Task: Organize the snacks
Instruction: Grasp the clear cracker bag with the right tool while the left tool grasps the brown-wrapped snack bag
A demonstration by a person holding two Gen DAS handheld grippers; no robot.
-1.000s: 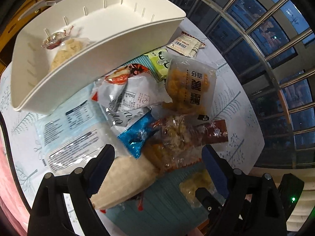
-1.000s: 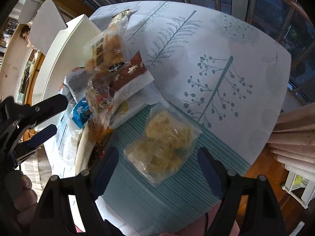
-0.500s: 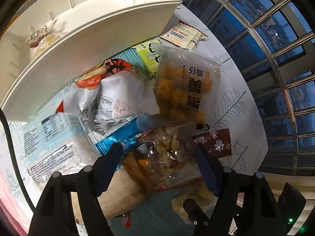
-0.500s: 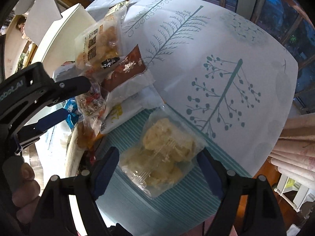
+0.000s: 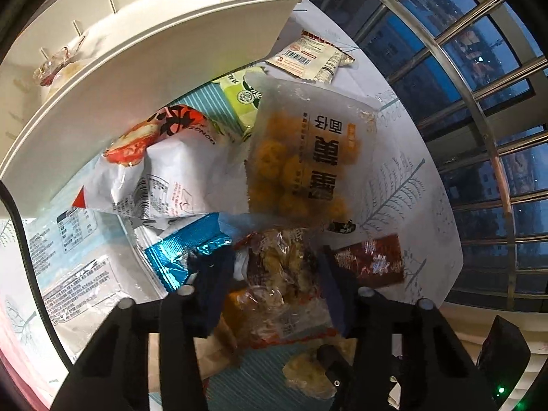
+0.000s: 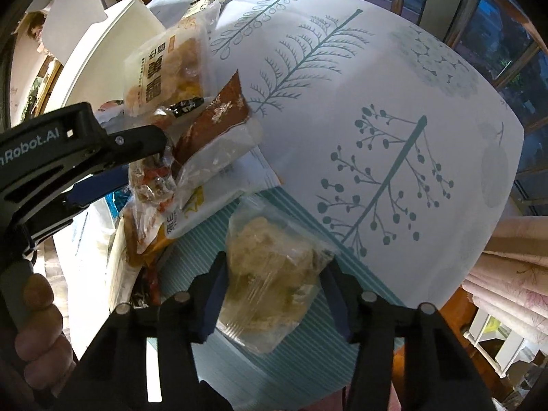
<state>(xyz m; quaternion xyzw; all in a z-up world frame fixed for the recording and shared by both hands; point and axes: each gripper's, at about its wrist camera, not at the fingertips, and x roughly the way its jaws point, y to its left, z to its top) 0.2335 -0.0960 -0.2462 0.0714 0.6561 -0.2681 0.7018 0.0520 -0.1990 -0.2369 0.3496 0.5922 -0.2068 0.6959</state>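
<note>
Both of my grippers have dropped closer to the snack pile since a second ago, and their fingers have come in around two bags.

On the far left in the left wrist view, the white bin (image 5: 144, 51) sits on the table with a wrapped candy (image 5: 54, 65) and one more snack inside it. Just beside it lies the white and red bag (image 5: 154, 171), then the see-through bag of orange balls (image 5: 304, 157) more to the right. Below those, my left gripper (image 5: 274, 274) has its two fingers on each side of the clear bag of brown bits (image 5: 281, 274). The fingers look pressed against the bag, though the crinkly plastic makes it hard to be sure. A blue foil pack (image 5: 178, 257) is just left of it, and a dark red pack (image 5: 373, 263) is just right of it.

In the right wrist view, my right gripper (image 6: 274, 281) has its fingers touching both sides of the clear bag of pale yellow snacks (image 6: 270, 274). That bag lies on the striped part of the tablecloth (image 6: 376, 102), which has trees on it.
</note>
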